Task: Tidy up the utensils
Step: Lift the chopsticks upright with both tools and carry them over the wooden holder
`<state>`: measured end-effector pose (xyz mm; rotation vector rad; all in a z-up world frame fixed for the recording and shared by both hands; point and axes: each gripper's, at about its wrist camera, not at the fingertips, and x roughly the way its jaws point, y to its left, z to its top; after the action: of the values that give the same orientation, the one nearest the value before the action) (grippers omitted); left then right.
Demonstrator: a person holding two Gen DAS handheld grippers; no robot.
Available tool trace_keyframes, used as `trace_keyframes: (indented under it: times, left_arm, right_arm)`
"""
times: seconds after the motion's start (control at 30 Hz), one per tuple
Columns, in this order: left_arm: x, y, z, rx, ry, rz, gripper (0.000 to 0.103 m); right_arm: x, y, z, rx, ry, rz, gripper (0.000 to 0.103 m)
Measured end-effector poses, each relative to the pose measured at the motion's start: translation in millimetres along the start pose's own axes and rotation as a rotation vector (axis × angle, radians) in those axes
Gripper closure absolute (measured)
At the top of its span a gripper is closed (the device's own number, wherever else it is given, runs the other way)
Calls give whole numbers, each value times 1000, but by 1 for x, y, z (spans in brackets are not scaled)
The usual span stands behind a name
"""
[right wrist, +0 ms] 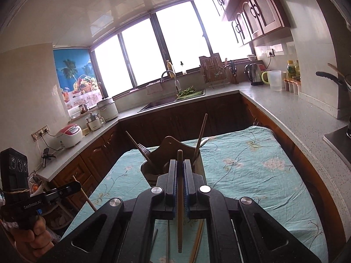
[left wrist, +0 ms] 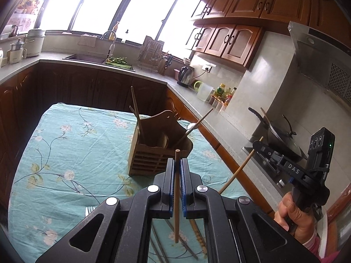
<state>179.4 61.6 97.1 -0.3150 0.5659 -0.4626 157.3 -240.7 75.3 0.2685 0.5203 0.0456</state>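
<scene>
Left gripper (left wrist: 178, 164) clamps a brown chopstick (left wrist: 176, 197), upright between the pads. Right gripper (right wrist: 180, 166) clamps a second chopstick (right wrist: 180, 199) the same way. Both hang over the near end of the floral-cloth worktop (left wrist: 72, 153). Wooden holder (left wrist: 160, 144) stands just ahead, already carrying a few utensils. More chopsticks and a fork (left wrist: 89, 210) lie on the cloth below the grippers.
</scene>
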Motion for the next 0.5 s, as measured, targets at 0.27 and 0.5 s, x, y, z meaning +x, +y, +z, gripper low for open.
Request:
trace_keyframes:
  times: [0.27,0.5]
  left_arm:
    - [-4,0,21,19,-72,9,100]
    - [2,0,51,41,-177,16,100]
  right_arm:
    - [2,0,16,9,-49,8,98]
    - [8,0,48,16,-136,3,98]
